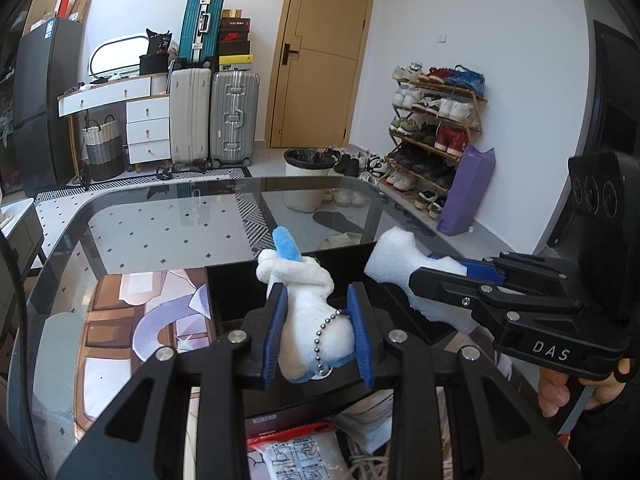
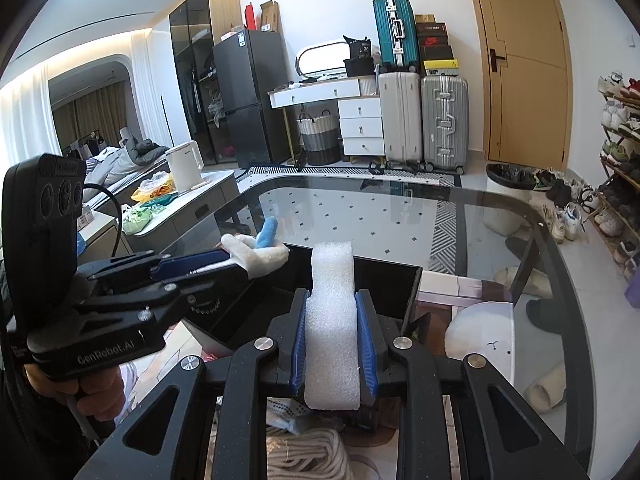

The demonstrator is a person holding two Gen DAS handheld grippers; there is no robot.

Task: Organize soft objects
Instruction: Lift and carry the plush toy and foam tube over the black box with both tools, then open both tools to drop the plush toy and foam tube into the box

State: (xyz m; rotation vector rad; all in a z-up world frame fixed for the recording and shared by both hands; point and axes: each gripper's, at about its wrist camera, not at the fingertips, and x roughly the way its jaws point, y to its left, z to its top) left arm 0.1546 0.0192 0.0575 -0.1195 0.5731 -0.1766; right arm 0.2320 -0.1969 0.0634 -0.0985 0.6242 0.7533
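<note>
My left gripper (image 1: 318, 334) is shut on a white plush toy (image 1: 310, 312) with blue parts and a metal ball chain, held above a black box (image 1: 240, 292). The toy also shows in the right wrist view (image 2: 256, 254). My right gripper (image 2: 331, 344) is shut on a white foam block (image 2: 332, 328), held upright over the same black box (image 2: 396, 292). The foam (image 1: 400, 260) and the right gripper (image 1: 452, 280) also show at the right of the left wrist view. The left gripper (image 2: 224, 264) shows at the left of the right wrist view.
The box stands on a glass table (image 1: 160, 232) with a patterned mat (image 1: 132, 320). Below the grippers lie a coil of white rope (image 2: 308, 456) and a plastic packet (image 1: 292, 456). A white bin (image 1: 306, 180), suitcases (image 1: 234, 116) and a shoe rack (image 1: 432, 128) stand beyond.
</note>
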